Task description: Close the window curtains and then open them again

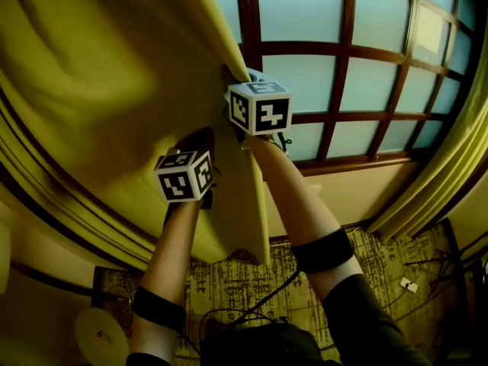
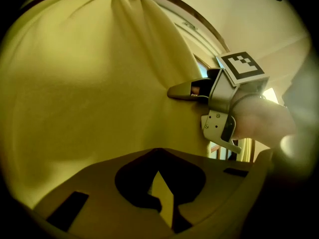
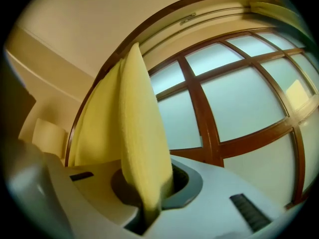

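The yellow left curtain [image 1: 107,90] hangs over the left part of the wood-framed window [image 1: 358,67]. Both grippers grip its free edge. My left gripper [image 1: 197,142] is shut on the fabric lower down, and a thin fold of curtain [image 2: 162,195] shows between its closed jaws [image 2: 159,180]. My right gripper [image 1: 231,78] is higher on the same edge, shut on the curtain fold [image 3: 137,133] that rises from its jaws [image 3: 144,208]. In the left gripper view the right gripper [image 2: 175,91] bites the curtain edge just ahead on the right. The frosted panes [image 3: 234,98] are uncovered to the right.
The second yellow curtain [image 1: 450,166] hangs gathered at the window's right side. Below are a pale sill wall [image 1: 343,197], a patterned carpet [image 1: 229,280] with cables [image 1: 427,269], and a round pale object [image 1: 103,334] at the lower left.
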The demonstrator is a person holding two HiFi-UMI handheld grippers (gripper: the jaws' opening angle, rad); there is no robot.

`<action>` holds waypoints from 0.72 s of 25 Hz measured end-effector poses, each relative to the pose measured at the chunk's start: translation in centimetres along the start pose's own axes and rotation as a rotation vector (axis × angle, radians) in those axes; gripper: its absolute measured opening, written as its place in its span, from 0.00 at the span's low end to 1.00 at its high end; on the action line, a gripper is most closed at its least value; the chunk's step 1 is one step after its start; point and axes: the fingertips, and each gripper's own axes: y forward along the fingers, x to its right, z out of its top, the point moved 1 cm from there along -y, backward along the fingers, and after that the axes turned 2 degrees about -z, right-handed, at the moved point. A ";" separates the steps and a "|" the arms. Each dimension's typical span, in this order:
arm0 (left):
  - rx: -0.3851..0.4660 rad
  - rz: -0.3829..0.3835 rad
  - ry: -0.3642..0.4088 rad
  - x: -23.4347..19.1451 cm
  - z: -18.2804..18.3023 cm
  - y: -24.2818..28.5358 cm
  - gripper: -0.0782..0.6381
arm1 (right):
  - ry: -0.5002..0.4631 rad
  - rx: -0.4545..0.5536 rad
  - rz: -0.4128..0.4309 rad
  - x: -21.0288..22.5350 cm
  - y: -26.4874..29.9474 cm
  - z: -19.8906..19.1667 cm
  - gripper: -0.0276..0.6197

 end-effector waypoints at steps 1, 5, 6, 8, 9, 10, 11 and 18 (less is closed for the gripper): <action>0.002 0.002 -0.001 0.5 -0.2 0.3 0.11 | 0.007 0.001 -0.004 0.8 -0.6 0.0 0.07; -0.006 -0.005 -0.012 3.8 -0.8 1.7 0.11 | 0.004 -0.004 -0.014 4.0 -2.8 0.2 0.07; -0.008 -0.010 -0.016 5.2 -0.8 2.3 0.11 | -0.005 -0.003 -0.015 5.0 -3.4 0.5 0.07; -0.013 -0.020 -0.027 7.9 -0.8 3.7 0.11 | -0.017 -0.003 -0.020 7.5 -4.6 1.1 0.07; -0.015 -0.021 -0.031 8.9 -0.9 4.3 0.11 | -0.016 -0.004 -0.025 8.7 -5.0 1.3 0.07; -0.015 -0.022 -0.035 9.5 -0.9 4.8 0.11 | -0.014 -0.005 -0.031 9.5 -5.2 1.5 0.08; -0.015 -0.024 -0.038 9.8 -1.0 5.0 0.11 | -0.014 -0.005 -0.037 10.1 -5.3 1.7 0.08; -0.026 -0.041 -0.059 10.7 -1.5 4.6 0.11 | -0.016 0.004 -0.074 11.2 -6.6 2.2 0.08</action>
